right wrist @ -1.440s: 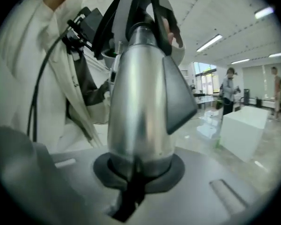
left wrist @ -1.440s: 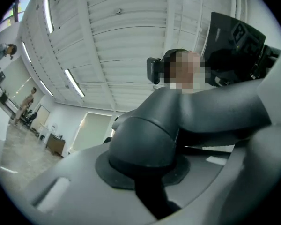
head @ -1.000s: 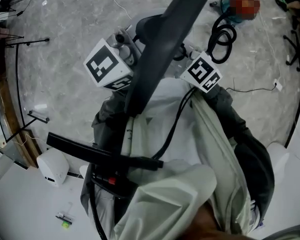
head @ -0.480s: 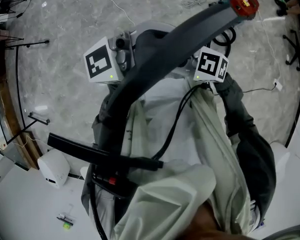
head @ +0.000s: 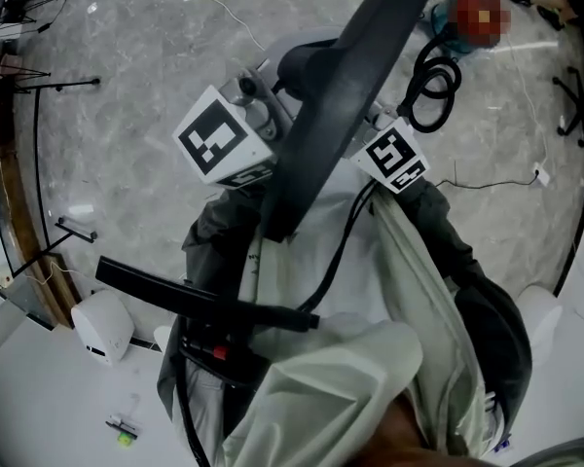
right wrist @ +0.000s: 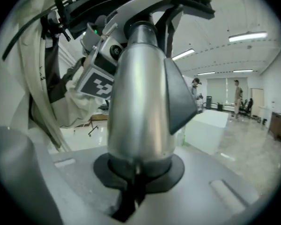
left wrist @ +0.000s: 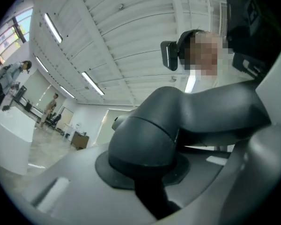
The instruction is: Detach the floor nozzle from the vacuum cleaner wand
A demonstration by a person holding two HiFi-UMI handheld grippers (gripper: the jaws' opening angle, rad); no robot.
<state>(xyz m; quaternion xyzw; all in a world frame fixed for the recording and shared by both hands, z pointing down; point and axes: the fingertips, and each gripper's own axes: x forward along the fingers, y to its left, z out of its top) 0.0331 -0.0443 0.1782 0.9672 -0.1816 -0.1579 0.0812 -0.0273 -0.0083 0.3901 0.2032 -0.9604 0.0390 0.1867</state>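
My left claw (left wrist: 143, 170) clamps the floor nozzle (head: 346, 95) by its neck, my right claw (right wrist: 138, 172) the silver wand (right wrist: 140, 102), both raised off the floor (head: 127, 86); a straight, untwisted pull apart should free it.

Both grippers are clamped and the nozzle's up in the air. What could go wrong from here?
1. The left gripper holds the floor nozzle only at its rounded neck; once freed, it could swing or slip out.
2. The right gripper clamps the smooth silver wand, which may slide under a pull.
3. The hose lies coiled on the floor; a hard tug might drag it.
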